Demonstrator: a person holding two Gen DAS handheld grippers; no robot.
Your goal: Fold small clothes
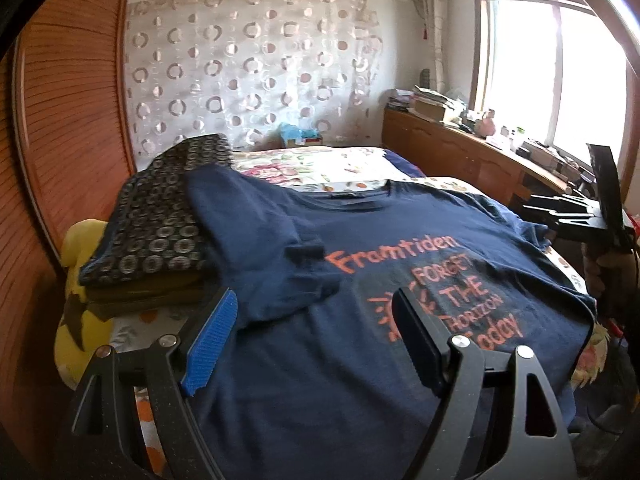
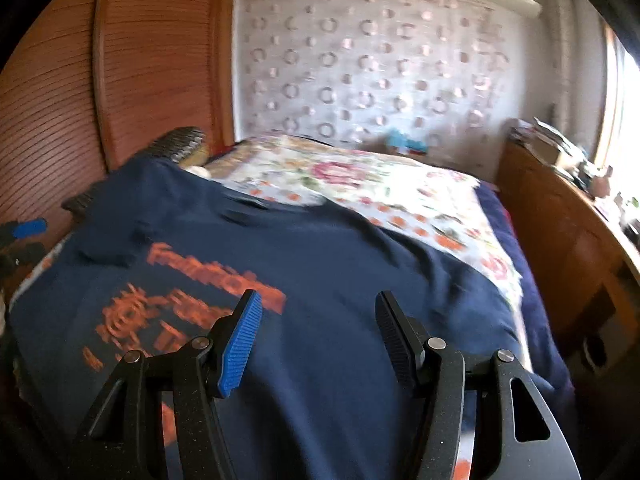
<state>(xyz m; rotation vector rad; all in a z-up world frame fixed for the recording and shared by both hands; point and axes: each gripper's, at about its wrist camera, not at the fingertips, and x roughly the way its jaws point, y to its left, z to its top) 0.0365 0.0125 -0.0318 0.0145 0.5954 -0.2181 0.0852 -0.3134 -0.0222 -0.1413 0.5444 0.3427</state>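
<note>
Floral bedspread [image 2: 360,184] under soft navy T-shirt [image 1: 320,360]; my left gripper [image 1: 316,312] and right gripper [image 2: 318,316] tilt downward, ridged fingers spread, empty.

So the bed [image 1: 352,160] is carrying everything here, and it's wearing a floral sheet [image 2: 360,184] with pink flowers and orange dots. A navy T-shirt [image 1: 320,320] with orange lettering is lying spread out flat across the near half, front side up, one sleeve folded in over the chest. Over on the wardrobe side, a stack of folded clothes [image 1: 156,232] with a dark circle-patterned piece on top is sitting right at the edge, and the shirt's shoulder is overlapping it. A yellow cushion [image 1: 76,320] is poking out from under that stack.
</note>
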